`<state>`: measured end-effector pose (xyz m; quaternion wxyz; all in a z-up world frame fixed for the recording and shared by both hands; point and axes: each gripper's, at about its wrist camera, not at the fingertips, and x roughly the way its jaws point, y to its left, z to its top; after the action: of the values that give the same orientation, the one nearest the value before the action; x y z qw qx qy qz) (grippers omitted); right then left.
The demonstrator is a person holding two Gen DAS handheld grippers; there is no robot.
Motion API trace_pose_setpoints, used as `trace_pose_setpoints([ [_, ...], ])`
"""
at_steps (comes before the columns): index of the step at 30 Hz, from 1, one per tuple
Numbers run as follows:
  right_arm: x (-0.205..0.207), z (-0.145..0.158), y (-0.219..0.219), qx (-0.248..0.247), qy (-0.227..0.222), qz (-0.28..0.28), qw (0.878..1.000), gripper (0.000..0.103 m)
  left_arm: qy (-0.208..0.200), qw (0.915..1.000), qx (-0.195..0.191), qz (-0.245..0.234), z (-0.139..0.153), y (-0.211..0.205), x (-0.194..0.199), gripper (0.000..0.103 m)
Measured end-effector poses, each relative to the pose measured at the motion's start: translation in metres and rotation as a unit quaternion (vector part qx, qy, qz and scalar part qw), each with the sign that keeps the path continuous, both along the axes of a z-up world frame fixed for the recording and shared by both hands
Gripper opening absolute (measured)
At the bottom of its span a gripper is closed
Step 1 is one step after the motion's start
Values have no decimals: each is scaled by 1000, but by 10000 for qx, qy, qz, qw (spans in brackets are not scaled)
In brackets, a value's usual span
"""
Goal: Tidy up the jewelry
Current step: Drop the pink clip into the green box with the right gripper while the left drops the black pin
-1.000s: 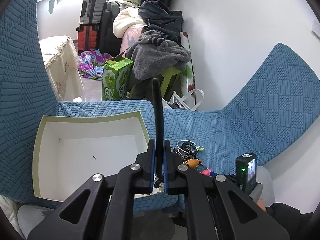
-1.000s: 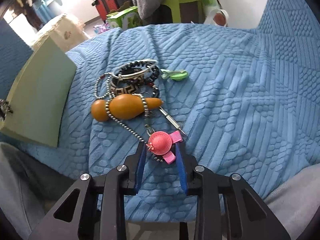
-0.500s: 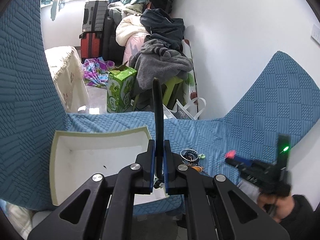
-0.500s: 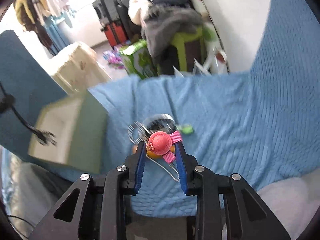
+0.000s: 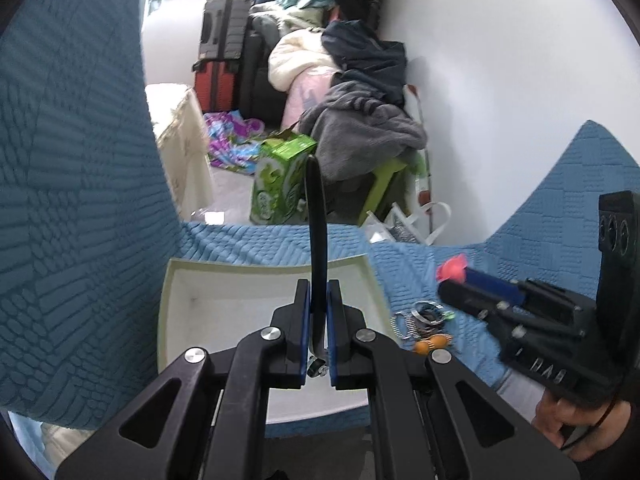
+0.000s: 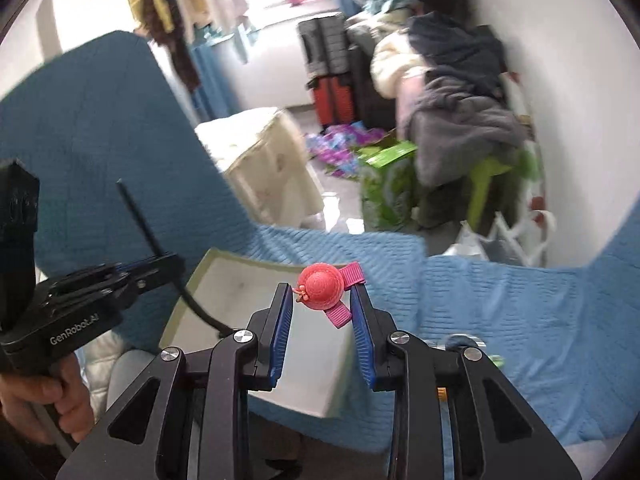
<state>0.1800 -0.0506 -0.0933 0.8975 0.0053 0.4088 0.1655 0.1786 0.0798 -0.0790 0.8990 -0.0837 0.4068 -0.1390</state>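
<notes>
My right gripper point(image 6: 322, 298) is shut on a pink hat-shaped hair clip point(image 6: 320, 287) and holds it in the air near the right side of the open white box point(image 6: 244, 280); it also shows in the left wrist view point(image 5: 454, 270). My left gripper point(image 5: 319, 320) is shut on a black headband point(image 5: 316, 224) that stands up over the white box point(image 5: 224, 308). The left gripper point(image 6: 160, 268) shows in the right wrist view. A pile of bracelets, a bead chain and an orange gourd charm point(image 5: 426, 326) lies on the blue cover right of the box.
The blue textured cover point(image 5: 80, 200) rises on the left and right. Beyond the edge are a green carton point(image 5: 280, 180), a green stool with clothes point(image 5: 360, 140), suitcases point(image 5: 220, 60) and a white wall point(image 5: 500, 80).
My right gripper has lifted the pink clip off the cover and carried it up and left toward the box. My left gripper has risen a little with the headband still in it.
</notes>
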Motion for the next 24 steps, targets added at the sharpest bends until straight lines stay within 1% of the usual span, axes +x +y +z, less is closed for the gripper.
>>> trace_pose_setpoints([
  [6,14,-58,33,-195,505,293,9981,27,264,9995,-3,183,-34,21,15,7],
  [9,17,-80,41,-335,645,383,9966,27,368,9991,-15,231,-48,26,20,7],
  [12,20,-94,48,-429,702,442,9956,28,454,9987,-24,242,-61,28,23,7],
  [16,25,-103,52,-495,753,457,9949,28,541,9981,-71,279,-72,30,25,7],
  [19,24,-99,52,-494,728,456,9951,28,562,9979,-124,308,-71,32,23,7],
  [21,22,-92,50,-477,705,449,9954,31,522,9980,-140,324,-66,33,20,7],
  [22,22,-88,48,-460,684,436,9956,35,511,9980,-193,323,-63,33,19,8],
  [23,21,-84,46,-434,652,423,9960,38,510,9979,-239,311,-60,33,18,9],
  [24,19,-78,42,-401,607,413,9965,38,514,9979,-265,308,-57,33,16,15],
])
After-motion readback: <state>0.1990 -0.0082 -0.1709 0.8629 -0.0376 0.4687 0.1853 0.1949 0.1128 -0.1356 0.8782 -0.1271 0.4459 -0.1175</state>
